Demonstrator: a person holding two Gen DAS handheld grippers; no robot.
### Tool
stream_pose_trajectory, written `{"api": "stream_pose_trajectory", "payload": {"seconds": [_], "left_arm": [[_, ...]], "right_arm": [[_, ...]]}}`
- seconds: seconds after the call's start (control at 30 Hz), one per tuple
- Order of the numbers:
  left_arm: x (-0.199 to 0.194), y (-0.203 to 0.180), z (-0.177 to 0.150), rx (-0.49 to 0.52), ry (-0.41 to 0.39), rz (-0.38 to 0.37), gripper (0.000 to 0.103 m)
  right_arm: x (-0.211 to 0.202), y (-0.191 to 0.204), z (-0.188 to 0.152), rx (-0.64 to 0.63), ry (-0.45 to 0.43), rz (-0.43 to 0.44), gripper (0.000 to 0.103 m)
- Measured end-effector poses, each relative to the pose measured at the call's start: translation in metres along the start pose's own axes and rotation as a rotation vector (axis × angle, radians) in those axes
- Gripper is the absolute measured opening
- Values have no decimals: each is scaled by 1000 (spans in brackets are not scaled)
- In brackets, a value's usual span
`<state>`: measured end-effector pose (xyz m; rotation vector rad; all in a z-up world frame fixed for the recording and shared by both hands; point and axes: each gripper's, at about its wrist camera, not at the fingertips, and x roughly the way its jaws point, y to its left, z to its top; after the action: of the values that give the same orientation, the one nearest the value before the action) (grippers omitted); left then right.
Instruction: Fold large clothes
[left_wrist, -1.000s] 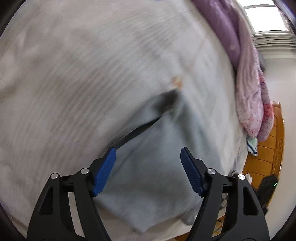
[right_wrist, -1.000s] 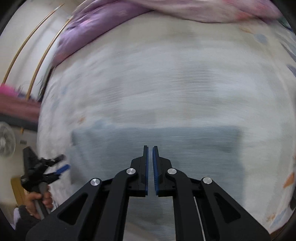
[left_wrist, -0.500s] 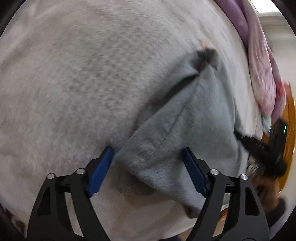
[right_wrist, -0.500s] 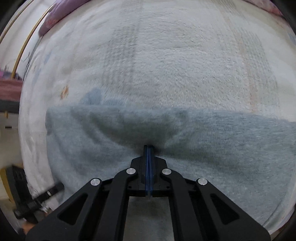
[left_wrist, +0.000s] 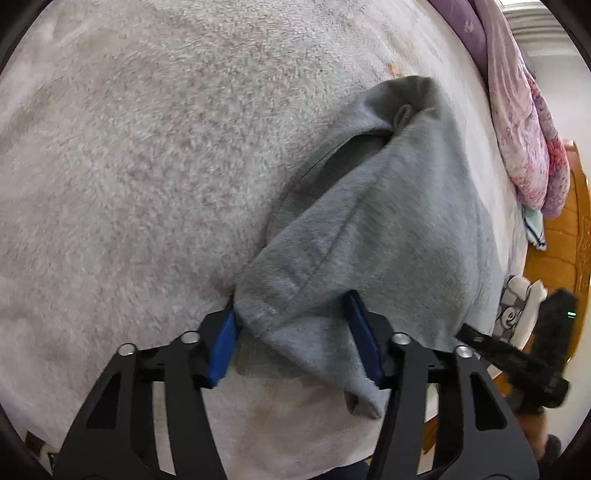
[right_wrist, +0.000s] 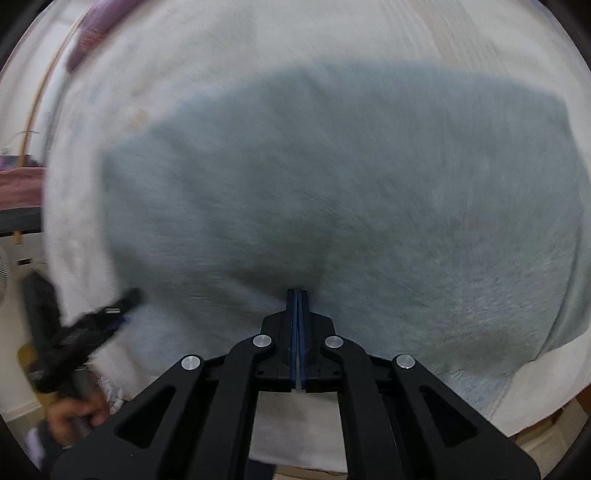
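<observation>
1. The grey garment lies on the white fleece blanket, from the centre to the lower right of the left view.
2. My left gripper is closing, and a corner of the garment is between the blue pads; they touch the cloth at both sides.
3. My right gripper is pressed together at lower centre of its view. I think it pinches the garment's near edge, but blur hides it.
4. Risk: the left corner is bunched, so I may catch only one layer.
5. Risk: an uneven pull makes a crooked fold.
</observation>
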<state>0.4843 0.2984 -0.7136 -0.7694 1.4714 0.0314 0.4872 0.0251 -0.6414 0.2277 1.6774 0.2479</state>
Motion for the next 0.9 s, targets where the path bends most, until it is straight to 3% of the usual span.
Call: {"api": "stream_pose_trajectory", "payload": {"seconds": [0.1, 0.23, 0.4, 0.57, 0.67, 0.73, 0.8, 0.9], "left_arm": [[-1, 2, 1, 16, 1, 28, 36], [-14, 20, -2, 11, 6, -2, 18], [-30, 27, -5, 10, -17, -27, 14], [-35, 36, -3, -56, -17, -80, 13], [-37, 40, -1, -78, -13, -114, 13], [-40, 42, 2, -82, -2, -124, 13], [-43, 46, 5, -92, 7, -151, 13], [-47, 48, 8, -95, 20, -176, 13]], "right_arm": [[17, -11, 2, 38, -16, 46, 0], [13, -12, 1, 20, -24, 56, 0], [-2, -22, -9, 49, -67, 122, 2], [-40, 19, -33, -196, -220, 111, 13], [-48, 49, -53, -376, -302, 119, 30], [-46, 72, -69, -490, -351, 119, 57], [-36, 90, -84, -564, -385, 135, 60], [-9, 116, -97, -625, -366, 156, 60]]}}
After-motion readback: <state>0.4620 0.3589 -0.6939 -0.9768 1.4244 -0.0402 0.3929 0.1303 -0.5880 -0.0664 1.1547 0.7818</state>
